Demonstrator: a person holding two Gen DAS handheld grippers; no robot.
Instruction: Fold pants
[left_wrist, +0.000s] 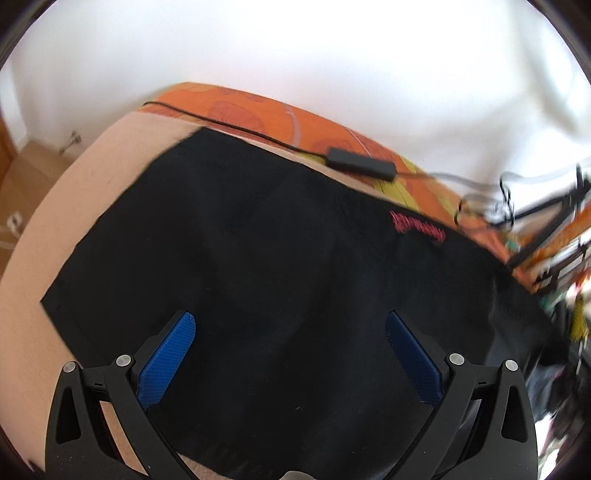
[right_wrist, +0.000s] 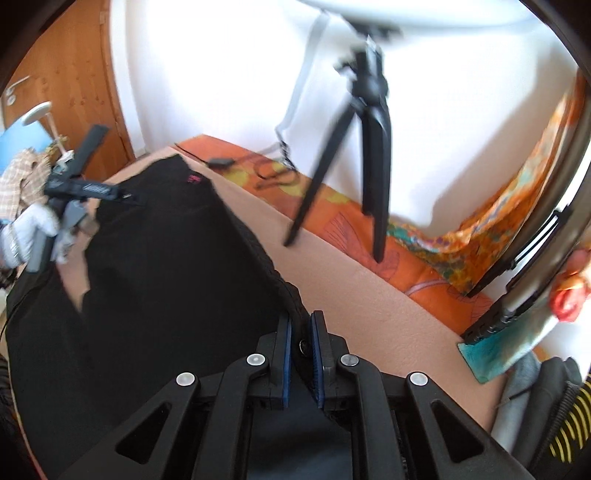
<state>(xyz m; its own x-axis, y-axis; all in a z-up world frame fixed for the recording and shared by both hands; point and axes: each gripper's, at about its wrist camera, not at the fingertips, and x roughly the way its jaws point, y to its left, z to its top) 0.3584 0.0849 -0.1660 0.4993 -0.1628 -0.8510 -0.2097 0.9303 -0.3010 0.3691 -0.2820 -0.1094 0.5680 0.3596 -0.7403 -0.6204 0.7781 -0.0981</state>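
Pinching the waistband of the black pants (right_wrist: 155, 266), the right gripper (right_wrist: 301, 332) is clamped; the left gripper (left_wrist: 290, 325) hovers wide open, empty.

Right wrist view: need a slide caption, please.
Right tongs shut on the black pants waistband, pants spread over a pink surface.

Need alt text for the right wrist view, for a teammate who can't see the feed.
The right gripper is clamped on the ribbed waistband edge of black pants spread over a peach cover. Behind stands a black tripod on an orange patterned sheet; the left gripper hovers at far left.
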